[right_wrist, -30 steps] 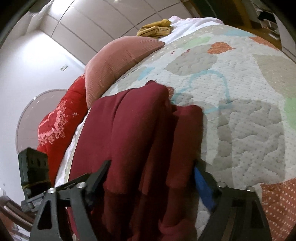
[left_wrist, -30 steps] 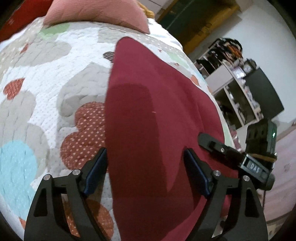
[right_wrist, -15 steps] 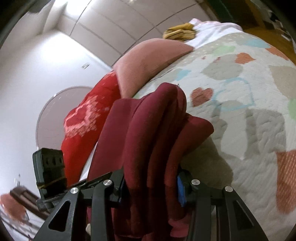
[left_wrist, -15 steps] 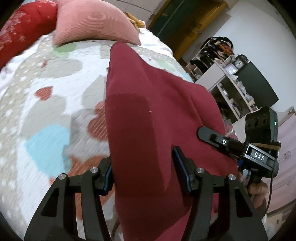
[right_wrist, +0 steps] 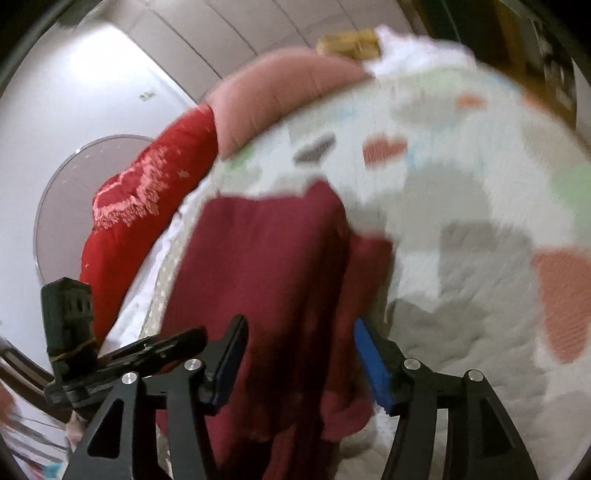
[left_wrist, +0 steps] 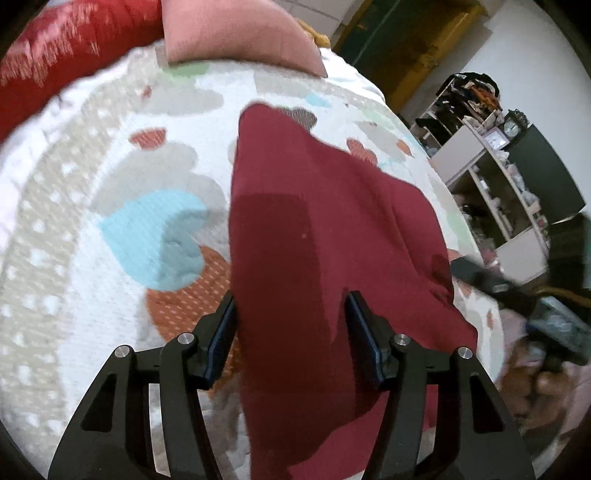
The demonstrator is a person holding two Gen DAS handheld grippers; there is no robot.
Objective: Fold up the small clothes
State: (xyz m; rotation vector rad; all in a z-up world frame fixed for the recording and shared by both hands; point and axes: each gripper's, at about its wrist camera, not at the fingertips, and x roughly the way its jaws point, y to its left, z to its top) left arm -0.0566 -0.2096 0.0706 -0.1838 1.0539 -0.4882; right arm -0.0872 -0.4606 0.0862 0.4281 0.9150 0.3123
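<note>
A dark red garment lies on the patterned quilt, its near edge between the jaws of my left gripper. The jaws stand partly closed with cloth filling the gap between them. In the right wrist view the same garment hangs bunched between the jaws of my right gripper, which look similarly part closed around the folds. The left gripper shows at the lower left of the right wrist view. The right gripper shows blurred at the right of the left wrist view.
A pink pillow and a red cushion lie at the head of the bed. Shelves and a dark cabinet stand beyond the bed's right side. A yellow cloth lies behind the pillow.
Both grippers closed in on the garment, then widened a little. The garment has dropped lower and spread flatter on the quilt. Both views are blurred by motion.
</note>
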